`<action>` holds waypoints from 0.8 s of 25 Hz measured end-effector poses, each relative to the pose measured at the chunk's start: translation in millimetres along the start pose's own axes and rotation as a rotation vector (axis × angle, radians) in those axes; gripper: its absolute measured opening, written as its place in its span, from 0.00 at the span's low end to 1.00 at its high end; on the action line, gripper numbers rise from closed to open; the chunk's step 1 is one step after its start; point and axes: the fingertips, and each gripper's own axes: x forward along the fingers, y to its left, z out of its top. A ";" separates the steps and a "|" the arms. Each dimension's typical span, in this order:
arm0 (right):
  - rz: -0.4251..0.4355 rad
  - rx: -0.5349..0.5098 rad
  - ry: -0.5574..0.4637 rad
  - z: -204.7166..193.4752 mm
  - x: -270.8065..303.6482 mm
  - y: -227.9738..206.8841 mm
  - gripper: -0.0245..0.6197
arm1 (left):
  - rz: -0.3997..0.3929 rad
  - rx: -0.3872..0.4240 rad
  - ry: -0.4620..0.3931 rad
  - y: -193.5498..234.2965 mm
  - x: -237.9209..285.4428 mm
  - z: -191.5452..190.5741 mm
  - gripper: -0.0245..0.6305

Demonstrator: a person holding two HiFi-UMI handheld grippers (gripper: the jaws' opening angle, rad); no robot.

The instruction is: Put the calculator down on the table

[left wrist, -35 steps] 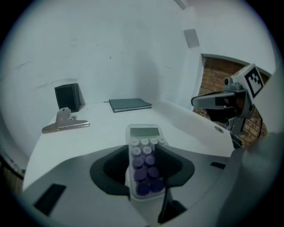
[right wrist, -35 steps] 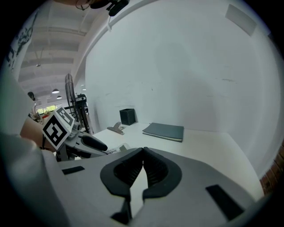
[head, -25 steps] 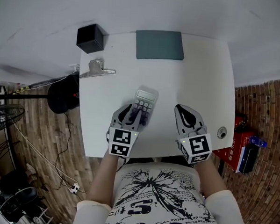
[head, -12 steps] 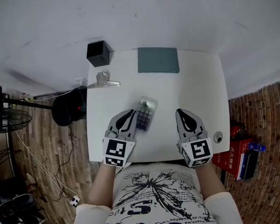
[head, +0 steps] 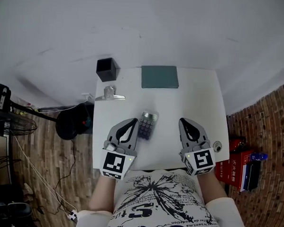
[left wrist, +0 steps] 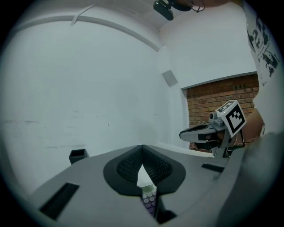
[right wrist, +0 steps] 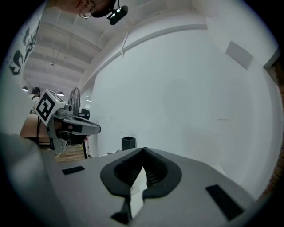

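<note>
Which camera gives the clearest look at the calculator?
The head view: the whole calculator lies flat on the white table. The left gripper view catches only a sliver of its keys; the right gripper view misses it.

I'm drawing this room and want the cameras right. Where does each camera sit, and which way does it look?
Head view: on the person's head, looking steeply down at the table, calculator, left tongs and right tongs; shirt and forearms show.
Left gripper view: on the left tongs, looking along their shut jaws toward the wall; shirt edge at right.
Right gripper view: on the right tongs, looking likewise; shirt edge at left.
Shared: both gripper views catch the black box and the other tongs.
</note>
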 end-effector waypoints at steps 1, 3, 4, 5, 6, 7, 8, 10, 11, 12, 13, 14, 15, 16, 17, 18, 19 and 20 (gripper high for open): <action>0.003 -0.002 -0.006 2.4 -0.9 1.7 0.06 | 0.000 0.003 -0.007 -0.2 -2.7 2.5 0.06; 0.009 -0.005 -0.012 5.4 -2.6 4.7 0.06 | 0.004 0.002 -0.017 0.3 -7.3 5.0 0.06; 0.010 -0.005 -0.015 6.4 -3.8 5.6 0.06 | 0.007 0.000 -0.020 0.6 -9.1 5.6 0.06; 0.012 -0.004 -0.017 7.3 -5.2 6.1 0.06 | 0.010 -0.002 -0.022 0.9 -10.8 6.2 0.06; 0.014 -0.002 -0.019 8.1 -6.3 6.4 0.06 | 0.013 -0.006 -0.025 1.4 -12.2 6.7 0.06; 0.015 0.000 -0.020 8.8 -6.7 6.7 0.06 | 0.014 -0.011 -0.028 2.5 -13.4 6.9 0.06; 0.016 0.001 -0.020 9.1 -6.3 7.2 0.06 | 0.014 -0.017 -0.030 4.1 -14.3 6.7 0.06; 0.014 0.000 -0.015 8.5 -3.3 8.0 0.06 | 0.011 -0.023 -0.031 8.5 -14.7 4.9 0.06; 0.013 -0.002 -0.013 8.0 -1.6 8.2 0.06 | 0.009 -0.025 -0.031 10.4 -14.5 3.9 0.06; 0.011 -0.003 -0.011 7.7 -0.1 8.0 0.06 | 0.007 -0.026 -0.031 11.4 -14.2 3.2 0.06; 0.010 -0.004 -0.011 7.6 0.9 7.6 0.06 | 0.005 -0.028 -0.032 11.8 -13.9 2.8 0.06; 0.009 -0.006 -0.010 7.6 1.9 7.3 0.06 | 0.003 -0.030 -0.032 12.0 -13.6 2.5 0.06; 0.009 -0.008 -0.010 7.4 3.3 7.2 0.06 | 0.004 -0.032 -0.031 12.9 -13.0 2.0 0.06; 0.009 -0.010 -0.009 7.2 5.1 7.6 0.06 | 0.008 -0.033 -0.030 14.7 -12.3 1.1 0.06; 0.010 -0.012 -0.008 6.8 7.1 8.3 0.06 | 0.015 -0.033 -0.029 17.4 -11.6 -0.1 0.06; 0.012 -0.015 -0.006 6.3 9.0 9.5 0.06 | 0.023 -0.036 -0.028 20.5 -11.1 -1.6 0.06; 0.013 -0.017 -0.003 5.6 10.4 10.7 0.06 | 0.031 -0.043 -0.028 23.1 -10.9 -2.9 0.06; 0.015 -0.021 -0.001 4.7 11.1 11.6 0.06 | 0.036 -0.054 -0.028 24.8 -11.0 -4.3 0.06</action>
